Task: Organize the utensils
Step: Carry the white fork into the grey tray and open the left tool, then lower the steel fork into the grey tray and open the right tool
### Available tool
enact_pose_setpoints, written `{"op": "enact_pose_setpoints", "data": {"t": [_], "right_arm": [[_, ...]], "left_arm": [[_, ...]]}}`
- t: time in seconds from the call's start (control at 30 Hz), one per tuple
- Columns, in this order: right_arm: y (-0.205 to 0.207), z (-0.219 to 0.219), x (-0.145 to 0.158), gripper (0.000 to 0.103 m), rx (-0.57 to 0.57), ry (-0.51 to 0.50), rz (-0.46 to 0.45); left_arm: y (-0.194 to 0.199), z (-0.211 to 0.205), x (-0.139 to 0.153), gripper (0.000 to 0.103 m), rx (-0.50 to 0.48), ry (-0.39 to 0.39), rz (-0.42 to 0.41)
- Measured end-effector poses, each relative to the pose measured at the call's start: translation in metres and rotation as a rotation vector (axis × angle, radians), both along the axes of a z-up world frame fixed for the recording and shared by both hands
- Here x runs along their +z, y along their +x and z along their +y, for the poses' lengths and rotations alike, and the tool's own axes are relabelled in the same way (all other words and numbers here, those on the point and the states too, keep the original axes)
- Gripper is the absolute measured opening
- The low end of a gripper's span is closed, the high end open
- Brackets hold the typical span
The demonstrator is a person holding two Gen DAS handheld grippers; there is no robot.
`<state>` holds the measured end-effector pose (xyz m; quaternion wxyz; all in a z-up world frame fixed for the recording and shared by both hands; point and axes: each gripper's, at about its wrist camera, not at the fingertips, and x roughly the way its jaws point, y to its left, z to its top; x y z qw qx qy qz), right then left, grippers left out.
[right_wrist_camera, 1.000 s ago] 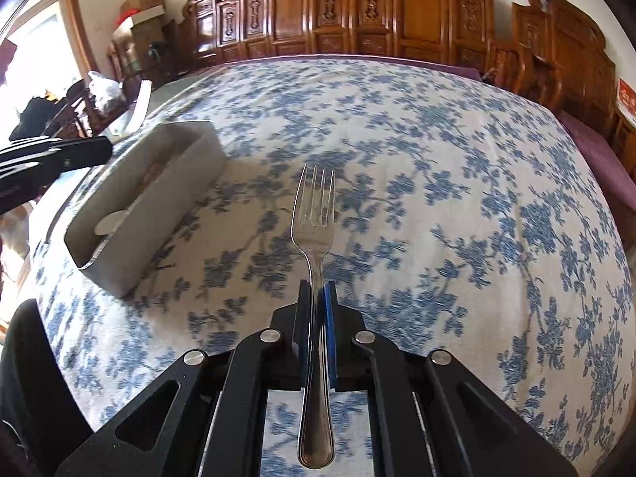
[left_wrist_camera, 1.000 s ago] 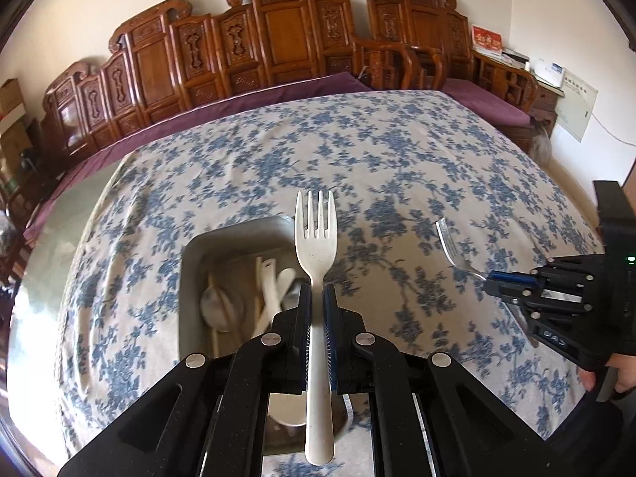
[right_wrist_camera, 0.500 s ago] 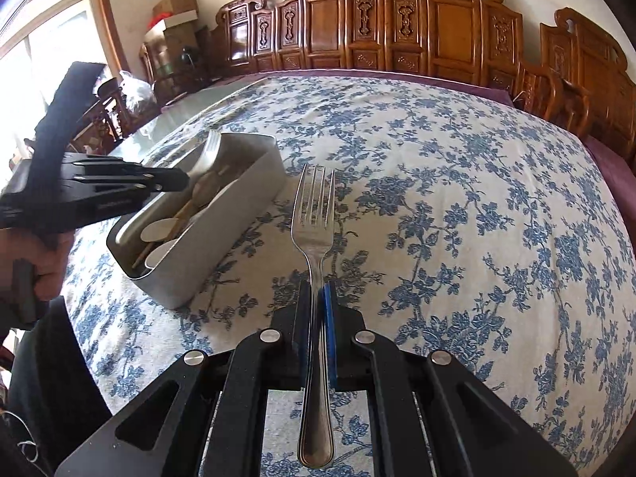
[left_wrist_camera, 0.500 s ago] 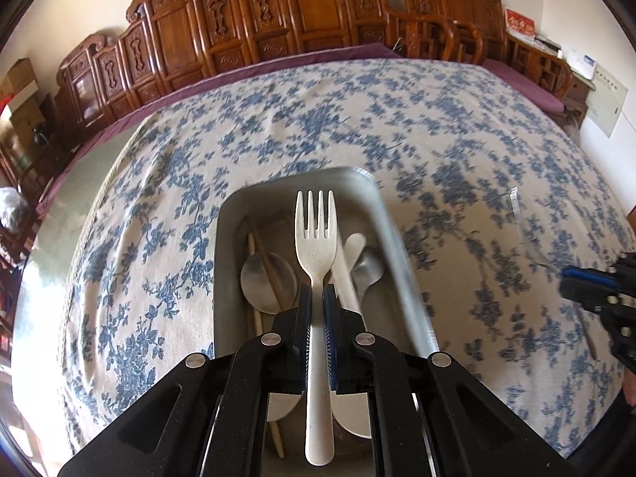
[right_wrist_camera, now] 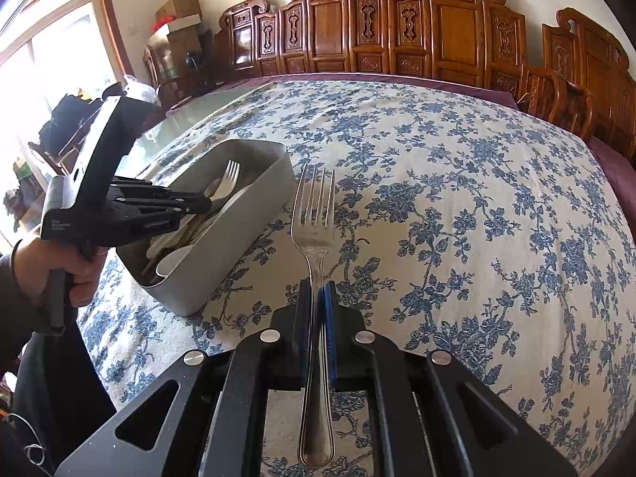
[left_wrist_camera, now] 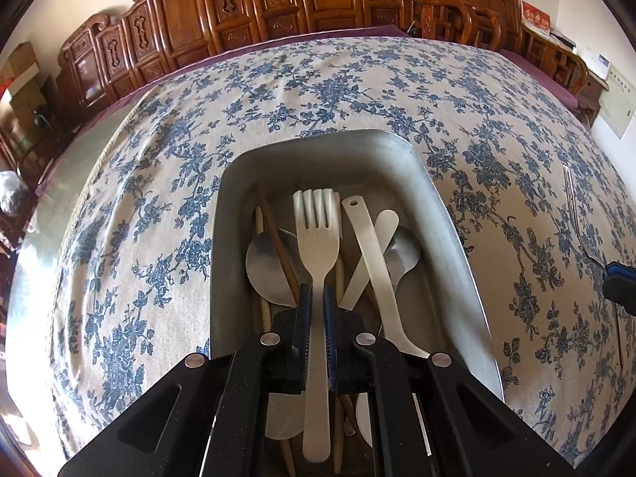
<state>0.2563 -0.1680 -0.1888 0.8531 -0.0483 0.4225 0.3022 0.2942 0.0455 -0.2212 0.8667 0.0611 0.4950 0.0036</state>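
My left gripper [left_wrist_camera: 317,298] is shut on a cream plastic fork [left_wrist_camera: 317,234], held tines forward low over the open metal tray [left_wrist_camera: 318,147]. Inside the tray lie a metal spoon [left_wrist_camera: 266,262], brown chopsticks [left_wrist_camera: 278,238], cream handles [left_wrist_camera: 371,246] and another metal spoon [left_wrist_camera: 401,250]. My right gripper [right_wrist_camera: 317,294] is shut on a metal fork [right_wrist_camera: 314,214], tines up over the floral cloth, to the right of the tray [right_wrist_camera: 238,238]. The left gripper [right_wrist_camera: 198,204] also shows in the right wrist view, its cream fork [right_wrist_camera: 228,177] over the tray. The metal fork [left_wrist_camera: 572,206] shows at the right edge of the left wrist view.
A blue-flowered tablecloth [right_wrist_camera: 457,198] covers the table. Carved wooden chairs [right_wrist_camera: 397,31] line its far side. A person's hand [right_wrist_camera: 67,262] grips the left tool. Boxes and a window stand at the far left.
My left gripper has come down and forward over the tray, so the cream fork now sits just above the utensils inside. The right gripper with the metal fork has shifted slightly.
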Motion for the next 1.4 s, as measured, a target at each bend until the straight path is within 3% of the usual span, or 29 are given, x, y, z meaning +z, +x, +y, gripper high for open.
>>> {"op": "enact_pose_setpoints", "data": {"t": [0.13,0.5,0.9,1.03,1.1,1.4], "right_arm": [[-0.002,0.004,0.002,0.008,0.006,-0.004,-0.005],[-0.002,0.037,0.022,0.008,0.037,-0.011,-0.034],[0.012,0.109,0.053,0.008,0.097,-0.005,-0.062],[0.017,0.128,0.054,0.008,0.096,0.0,-0.049],[0.022,0.137,0.053,0.008,0.091,0.003,-0.038],[0.038,0.168,0.034,0.008,0.047,-0.012,0.008]], "left_arm": [[-0.005,0.003,0.006,0.019,-0.004,-0.003,-0.009],[-0.034,0.027,0.052,0.024,-0.02,-0.02,-0.09],[-0.059,0.061,0.098,0.024,-0.002,-0.065,-0.177],[-0.063,0.072,0.106,0.026,0.002,-0.068,-0.191],[-0.066,0.078,0.109,0.035,0.003,-0.069,-0.201],[-0.081,0.1,0.11,0.04,0.005,-0.068,-0.2]]}}
